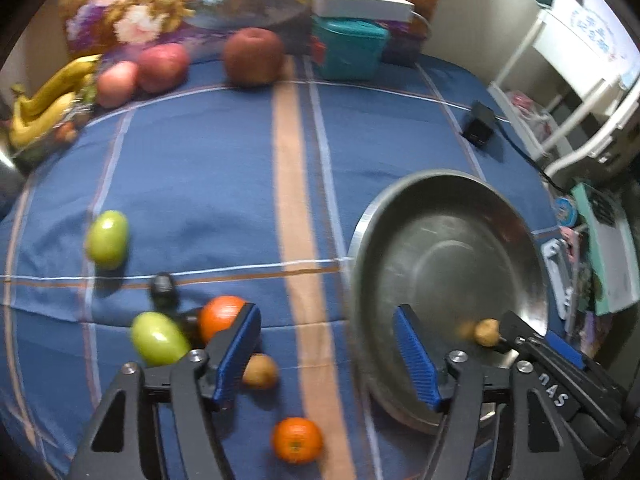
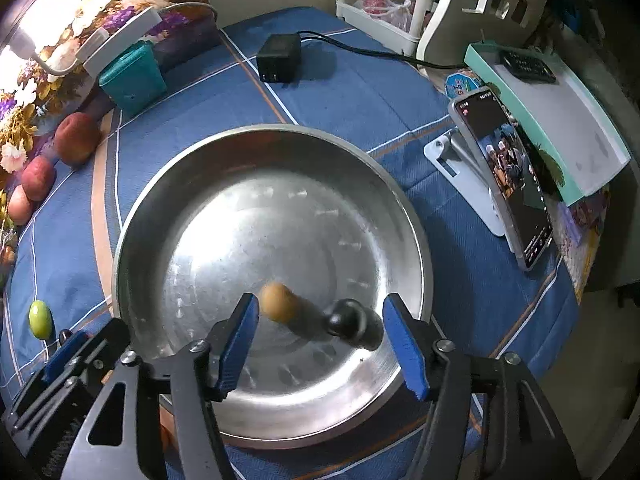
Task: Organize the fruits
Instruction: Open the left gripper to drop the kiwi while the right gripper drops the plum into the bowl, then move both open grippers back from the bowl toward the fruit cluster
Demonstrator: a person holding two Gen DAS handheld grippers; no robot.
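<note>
My left gripper (image 1: 328,356) is open above the blue checked cloth, just left of a steel bowl (image 1: 440,174), with nothing between its blue pads. Around it lie two green fruits (image 1: 107,239) (image 1: 158,338), two oranges (image 1: 222,316) (image 1: 297,439), a small brown fruit (image 1: 260,371) and a dark fruit (image 1: 163,289). My right gripper (image 2: 322,344) is open over the bowl (image 2: 276,130). In the bowl a brown fruit (image 2: 278,302) and a dark fruit (image 2: 346,318) lie under its jaws, and no pad touches them.
Apples (image 1: 162,66) (image 1: 253,56) and bananas (image 1: 48,96) line the far edge by a teal box (image 1: 348,50). A black charger (image 2: 278,58) with its cable lies beyond the bowl. A phone on a stand (image 2: 504,176) stands right of the bowl.
</note>
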